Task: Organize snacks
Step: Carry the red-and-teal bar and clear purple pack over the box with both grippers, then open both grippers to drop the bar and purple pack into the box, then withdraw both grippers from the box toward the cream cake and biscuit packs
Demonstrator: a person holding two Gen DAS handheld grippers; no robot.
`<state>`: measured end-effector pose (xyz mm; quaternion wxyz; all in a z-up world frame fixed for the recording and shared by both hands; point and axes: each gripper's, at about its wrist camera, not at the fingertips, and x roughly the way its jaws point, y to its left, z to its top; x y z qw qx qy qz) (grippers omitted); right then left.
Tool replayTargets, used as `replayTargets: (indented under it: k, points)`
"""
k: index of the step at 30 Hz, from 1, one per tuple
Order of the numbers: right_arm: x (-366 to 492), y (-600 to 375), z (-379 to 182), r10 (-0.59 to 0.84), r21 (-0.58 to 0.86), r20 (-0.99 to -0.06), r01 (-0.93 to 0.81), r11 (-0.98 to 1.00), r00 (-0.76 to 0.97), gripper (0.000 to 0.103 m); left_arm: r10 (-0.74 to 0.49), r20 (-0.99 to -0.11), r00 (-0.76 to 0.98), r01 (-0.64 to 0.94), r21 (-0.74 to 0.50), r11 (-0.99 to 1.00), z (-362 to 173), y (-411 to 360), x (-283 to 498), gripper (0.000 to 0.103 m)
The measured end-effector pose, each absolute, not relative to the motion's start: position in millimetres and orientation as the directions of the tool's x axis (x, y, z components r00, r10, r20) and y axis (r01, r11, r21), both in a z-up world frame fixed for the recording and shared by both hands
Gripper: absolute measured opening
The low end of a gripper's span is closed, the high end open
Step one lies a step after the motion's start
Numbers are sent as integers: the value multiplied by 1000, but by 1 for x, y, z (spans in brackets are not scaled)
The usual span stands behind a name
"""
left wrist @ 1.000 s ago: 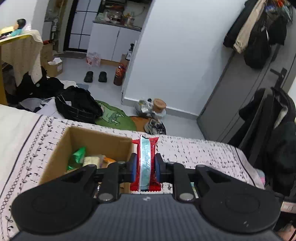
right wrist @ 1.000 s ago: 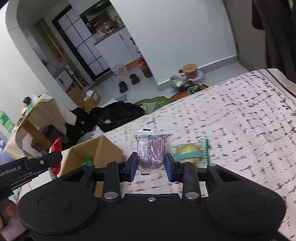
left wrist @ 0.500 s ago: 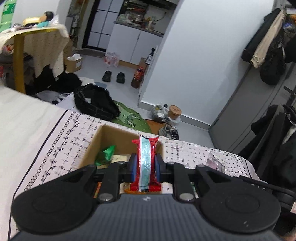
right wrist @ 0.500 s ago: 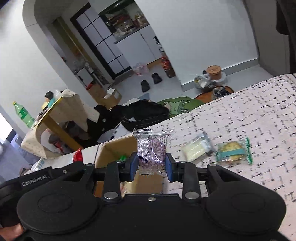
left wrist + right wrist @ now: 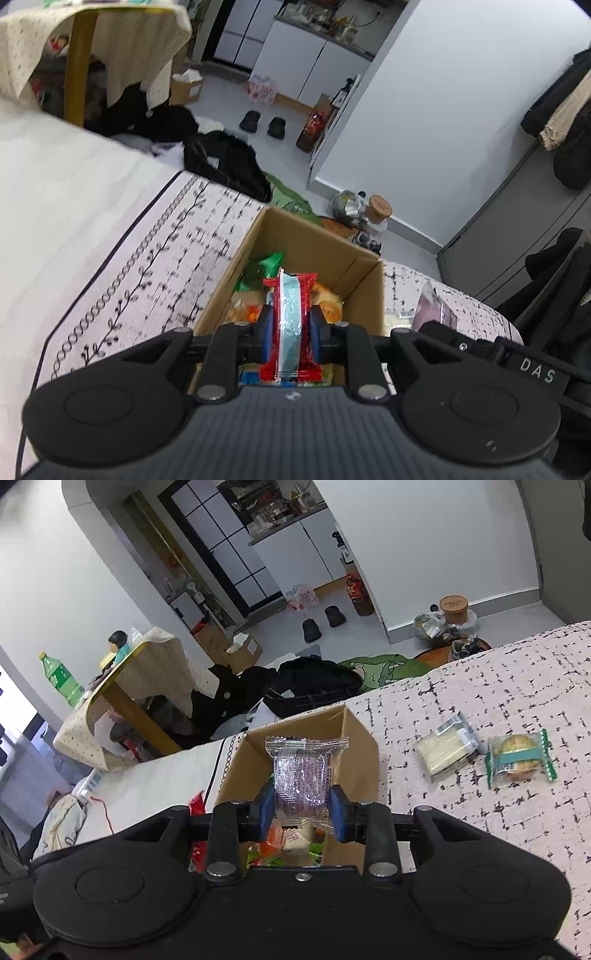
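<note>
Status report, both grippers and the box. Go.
Left gripper shut on red snack, right gripper shut on purple snack. Both over the open cardboard box. Two packets on bedspread. Nothing blocking.

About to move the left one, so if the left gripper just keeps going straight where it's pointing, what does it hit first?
Probably the snacks lying in the box: the left gripper, shut on a red packet, points into its open top. Depth is unclear.

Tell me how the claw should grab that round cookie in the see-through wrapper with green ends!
Come straight down from above and pinch the round cookie packet across its plump middle, beside the teal band. It lies flat on the bedspread, so its sides are hard to reach, and its crimped green ends look thin and slippery.
</note>
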<state>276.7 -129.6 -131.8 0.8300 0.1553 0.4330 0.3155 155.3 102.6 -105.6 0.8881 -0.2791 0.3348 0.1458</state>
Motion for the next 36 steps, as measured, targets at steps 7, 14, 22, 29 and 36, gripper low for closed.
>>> replayTargets:
  k: [7, 14, 22, 29, 36]
  points:
    - [271, -115, -136, 666, 532, -630, -402, 745, 400, 31, 44, -668, 743, -459, -460, 760, -112, 111, 143, 23]
    - [275, -107, -133, 663, 527, -635, -406, 747, 396, 36, 77, -657, 750, -489, -472, 734, -107, 122, 136, 28]
    - [277, -119, -128, 640, 511, -641, -386, 768, 424, 56, 87, -618, 782, -432, -436, 790, -96, 108, 139, 66]
    - [276, -144, -131, 587, 465, -666, -358, 810, 461, 69, 82, -613, 786, -385, -380, 841, -91, 91, 150, 76]
    - [279, -178, -131, 540, 440, -675, -313, 842, 503, 82, 34, -654, 756, -336, -343, 877, -95, 76, 162, 87]
